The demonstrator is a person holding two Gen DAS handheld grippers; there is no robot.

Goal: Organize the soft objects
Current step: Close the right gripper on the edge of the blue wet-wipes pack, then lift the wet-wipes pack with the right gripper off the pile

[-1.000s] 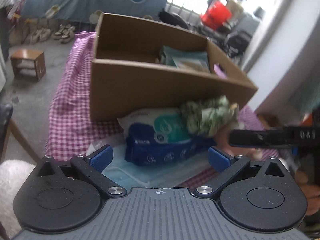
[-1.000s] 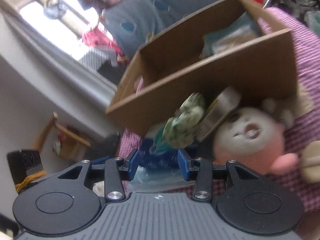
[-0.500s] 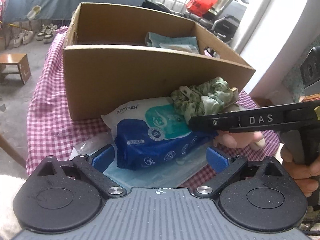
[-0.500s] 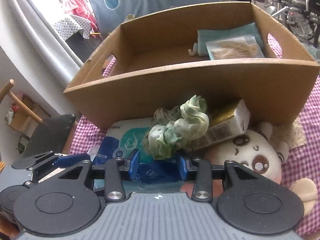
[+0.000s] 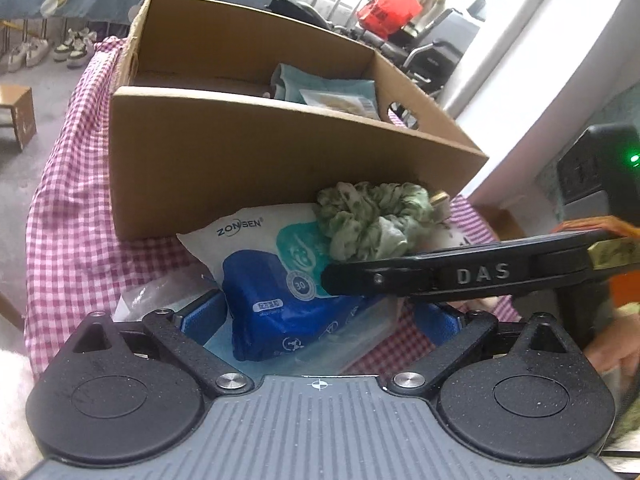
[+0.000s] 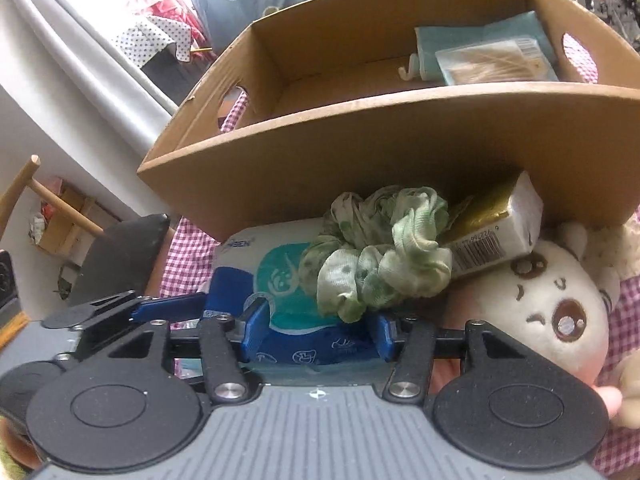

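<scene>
A green scrunchie (image 5: 372,222) (image 6: 380,252) lies on a blue-and-white wet-wipes pack (image 5: 280,276) (image 6: 280,276), in front of a cardboard box (image 5: 260,152) (image 6: 360,152). My right gripper (image 6: 318,334) is open just below the scrunchie, its blue pads either side of the pack's near end. It shows from the side in the left wrist view (image 5: 440,276). My left gripper (image 5: 318,318) is open wide and empty, over the pack's near end. A white-and-pink plush toy (image 6: 552,304) lies at the right, under a gold-and-white packet (image 6: 492,224).
The box holds a teal cloth (image 6: 480,46) and a clear packet (image 6: 496,66) at its right end. Everything rests on a pink checked tablecloth (image 5: 76,200). A flat clear-blue package (image 5: 320,350) lies under the wipes. A wooden chair (image 6: 44,196) stands at the left.
Both grippers have moved closer to the pile. The right gripper has levelled out, and its pads have opened a little wider beneath the scrunchie.
</scene>
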